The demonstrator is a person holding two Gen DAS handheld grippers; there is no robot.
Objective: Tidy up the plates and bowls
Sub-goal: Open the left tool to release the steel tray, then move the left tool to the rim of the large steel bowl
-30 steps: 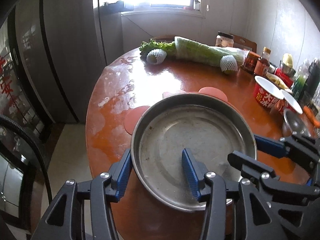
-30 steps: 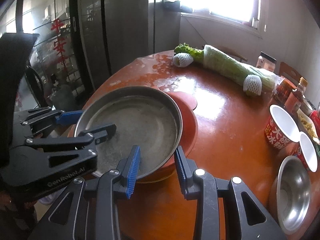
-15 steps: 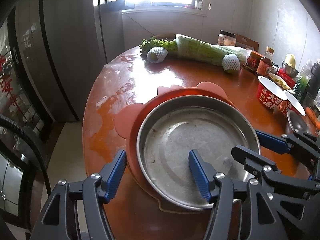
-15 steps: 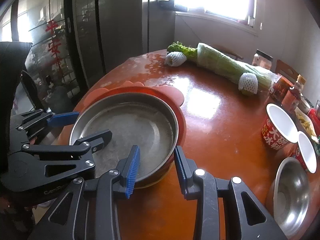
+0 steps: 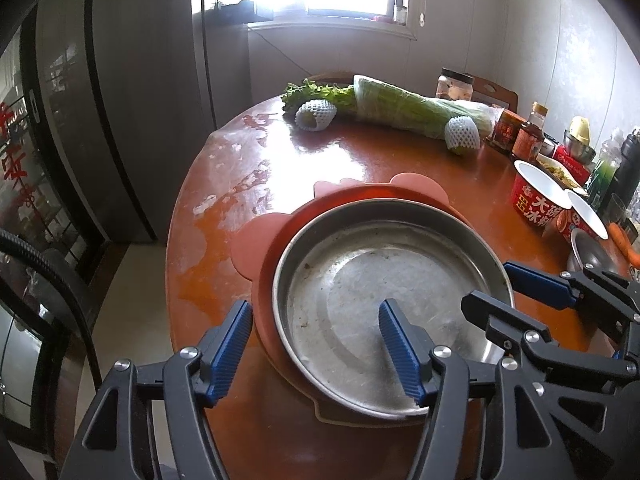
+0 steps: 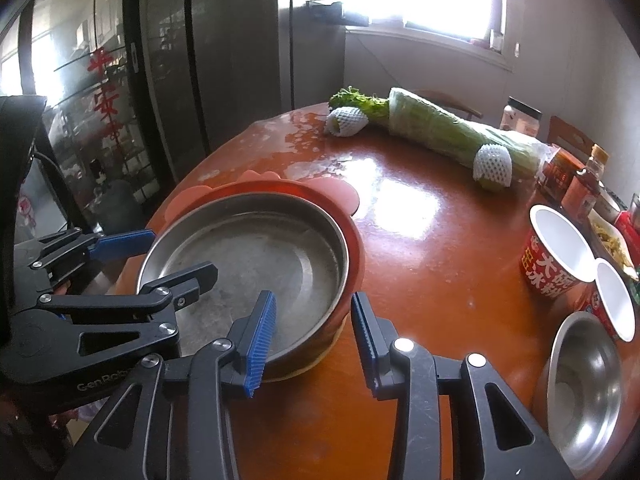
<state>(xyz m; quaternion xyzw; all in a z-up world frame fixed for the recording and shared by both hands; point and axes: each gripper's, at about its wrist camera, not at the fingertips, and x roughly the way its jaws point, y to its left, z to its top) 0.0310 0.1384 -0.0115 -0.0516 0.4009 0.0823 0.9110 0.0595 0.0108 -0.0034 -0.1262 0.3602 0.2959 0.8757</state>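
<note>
The steel pan [image 5: 384, 300] sat in a red plate [image 5: 280, 236] on the table [image 5: 360, 164]. The left gripper [image 5: 316, 344], its jaws just widened, straddled both rims without touching. The right gripper [image 6: 312, 340] flanked the near rim; contact unclear.

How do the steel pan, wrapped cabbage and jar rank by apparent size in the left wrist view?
1. steel pan, though nearness to the camera inflates it
2. wrapped cabbage
3. jar
</note>
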